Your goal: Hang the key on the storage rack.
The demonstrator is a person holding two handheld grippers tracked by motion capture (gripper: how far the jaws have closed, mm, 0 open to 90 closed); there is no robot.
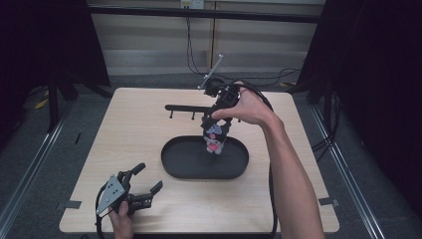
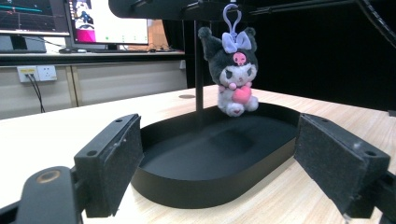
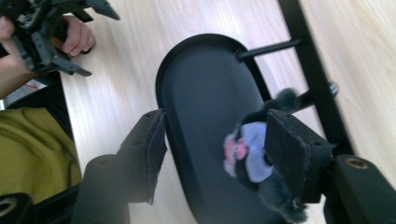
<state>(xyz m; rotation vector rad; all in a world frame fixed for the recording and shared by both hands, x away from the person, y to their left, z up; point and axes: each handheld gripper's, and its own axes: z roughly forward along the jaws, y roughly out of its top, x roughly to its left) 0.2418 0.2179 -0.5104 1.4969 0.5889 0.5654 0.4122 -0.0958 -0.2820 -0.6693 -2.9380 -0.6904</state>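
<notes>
A small plush keychain, a dark-eared doll with a lilac bow and a pink heart at its chest, hangs by its lilac clip from the horizontal bar of a black stand, dangling just above the oval black tray that forms the stand's base. The tray sits near the middle of the light wooden bench. In the high view the right gripper reaches down from above at the plush, held by the person's right hand over the far side of the tray. In the right gripper view its fingers stand apart, with the blurred plush close against the inner face of one pad and a clear gap to the other, so nothing is clamped. The left gripper rests low at the near left corner of the bench in the left hand, its fingers wide apart and empty, pointed toward the tray and the hanging plush.
</notes>
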